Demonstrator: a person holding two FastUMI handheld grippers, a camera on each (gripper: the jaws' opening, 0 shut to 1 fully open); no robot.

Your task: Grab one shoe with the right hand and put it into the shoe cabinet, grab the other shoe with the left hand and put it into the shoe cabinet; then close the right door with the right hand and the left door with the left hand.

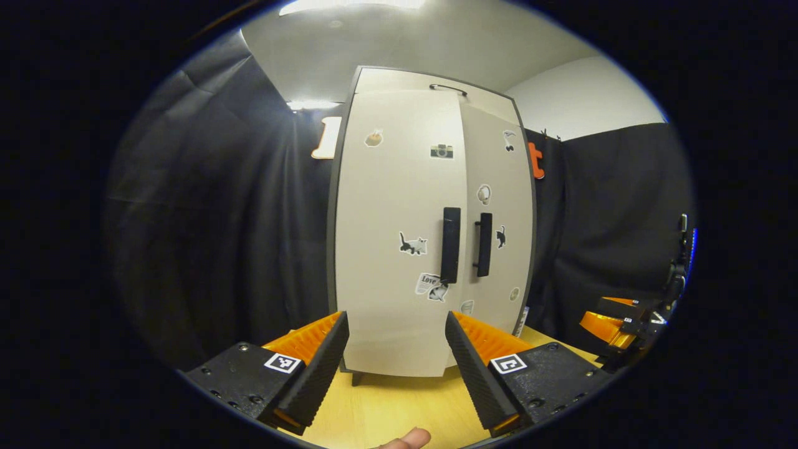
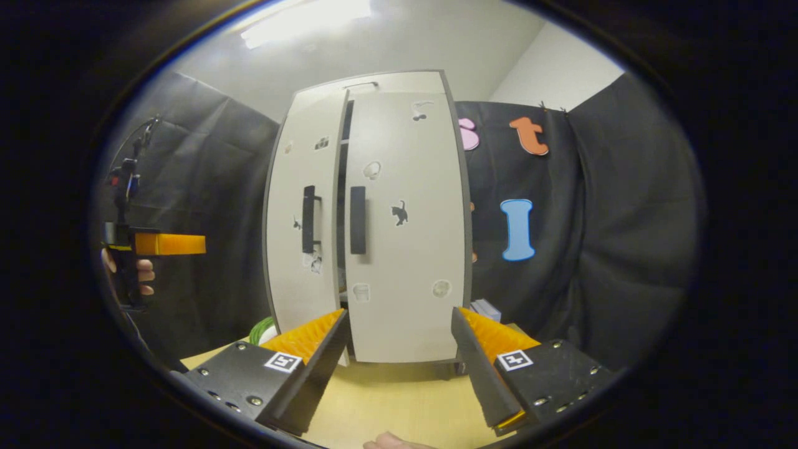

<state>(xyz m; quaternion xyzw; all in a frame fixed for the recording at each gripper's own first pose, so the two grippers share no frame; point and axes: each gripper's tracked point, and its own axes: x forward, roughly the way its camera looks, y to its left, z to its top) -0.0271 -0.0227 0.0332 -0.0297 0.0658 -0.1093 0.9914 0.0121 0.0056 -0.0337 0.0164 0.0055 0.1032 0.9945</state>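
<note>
Closing the shoe cabinet (image 1: 399,249) looks like the step in hand, judged nearly finished: both doors stand almost shut, with a narrow dark gap visible between them in the right gripper view. Shoes not to be seen, presumably inside.

Left gripper (image 1: 396,355): spread wide, holding nothing, aimed at the lower part of the left door (image 1: 399,206), above the counter (image 1: 393,405). Right gripper (image 2: 399,349): likewise wide open and empty, facing the right door (image 2: 405,249). Seen farther off too, at the edge of the other's view, the left one gripped by a hand (image 2: 144,274).

To finish well: press flat on each door face near its free edge, beside the handle, rather than pinching the handle; push slowly and squarely so the light cabinet does not slide on the counter; seat the right door fully first, then the left, checking the gap vanishes.

Doors: smooth, matte, off-white panels, flat and tall, framed in a dark carcass, dotted with small stickers. Handles: slim black vertical bars, left handle (image 1: 450,244), right handle (image 2: 357,219), standing proud of the faces. Counter: pale wood-tone, smooth. Gripper fingers: ribbed, wedge-shaped.
</note>
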